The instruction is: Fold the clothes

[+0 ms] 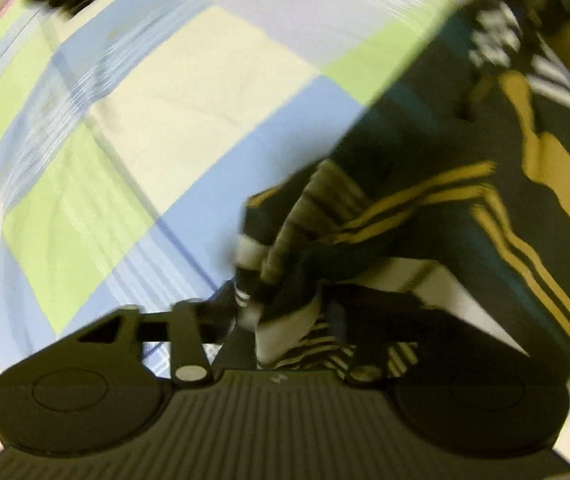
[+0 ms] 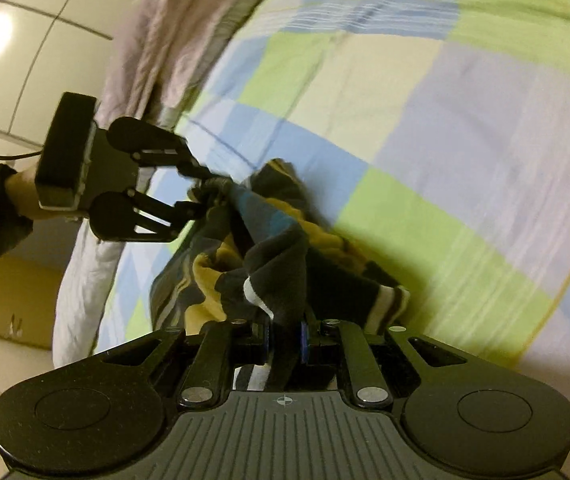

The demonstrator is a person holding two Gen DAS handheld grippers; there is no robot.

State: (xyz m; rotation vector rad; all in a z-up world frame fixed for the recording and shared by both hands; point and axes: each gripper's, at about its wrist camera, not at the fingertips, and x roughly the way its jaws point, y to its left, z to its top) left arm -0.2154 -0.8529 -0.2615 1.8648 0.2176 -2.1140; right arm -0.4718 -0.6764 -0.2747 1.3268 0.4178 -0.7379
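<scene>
Right wrist view shows our right gripper [image 2: 285,340] clamped narrow on a fold of the dark striped garment [image 2: 277,248], which lies bunched on the checked bedsheet [image 2: 465,120]; our left gripper [image 2: 205,196], jaws parted, meets its far end.

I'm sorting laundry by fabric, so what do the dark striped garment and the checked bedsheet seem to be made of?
Dark striped garment: probably soft, matte knit; it bunches in thick, limp folds. Checked bedsheet: likely thin woven cotton, matte, lying flat with fine printed lines.
</scene>
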